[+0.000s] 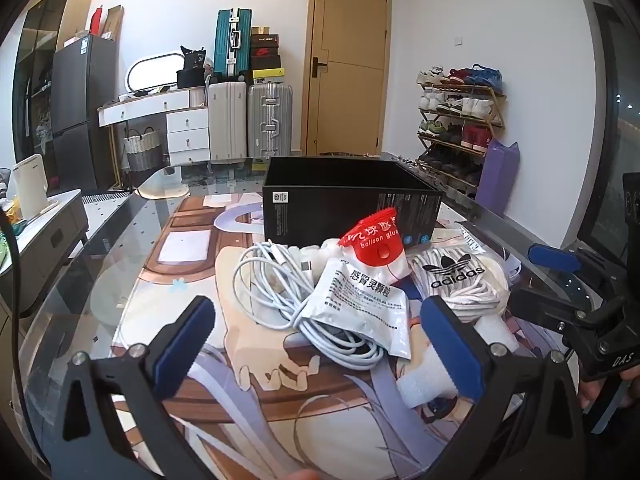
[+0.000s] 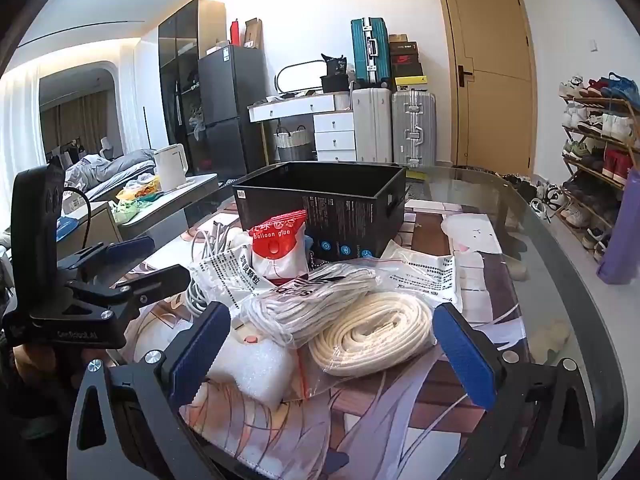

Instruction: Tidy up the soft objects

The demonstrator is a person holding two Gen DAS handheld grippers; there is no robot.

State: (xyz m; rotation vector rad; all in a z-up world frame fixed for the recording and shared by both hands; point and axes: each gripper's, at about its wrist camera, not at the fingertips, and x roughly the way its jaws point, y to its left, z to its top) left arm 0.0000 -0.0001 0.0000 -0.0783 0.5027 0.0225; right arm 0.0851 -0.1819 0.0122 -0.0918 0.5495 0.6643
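A pile of soft items lies on the glass table in front of an open black box (image 1: 352, 200) (image 2: 320, 200). It holds a coiled white cable (image 1: 276, 296), a silver medicine sachet (image 1: 360, 304), a red-topped balloon glue bag (image 1: 376, 248) (image 2: 276, 248), a bagged adidas cord (image 1: 456, 276) (image 2: 308, 304), a cream rope coil in a clear bag (image 2: 372, 336) and white foam (image 2: 252, 368). My left gripper (image 1: 316, 344) is open just before the cable and sachet. My right gripper (image 2: 336, 352) is open around the cords and foam. Both are empty.
A printed mat (image 1: 192, 280) covers the table under the glass. A purple bag (image 2: 624, 236) and a shoe rack (image 1: 460, 128) stand to the right. A side table with a kettle (image 2: 172, 168) stands to the left. Suitcases and a door are behind.
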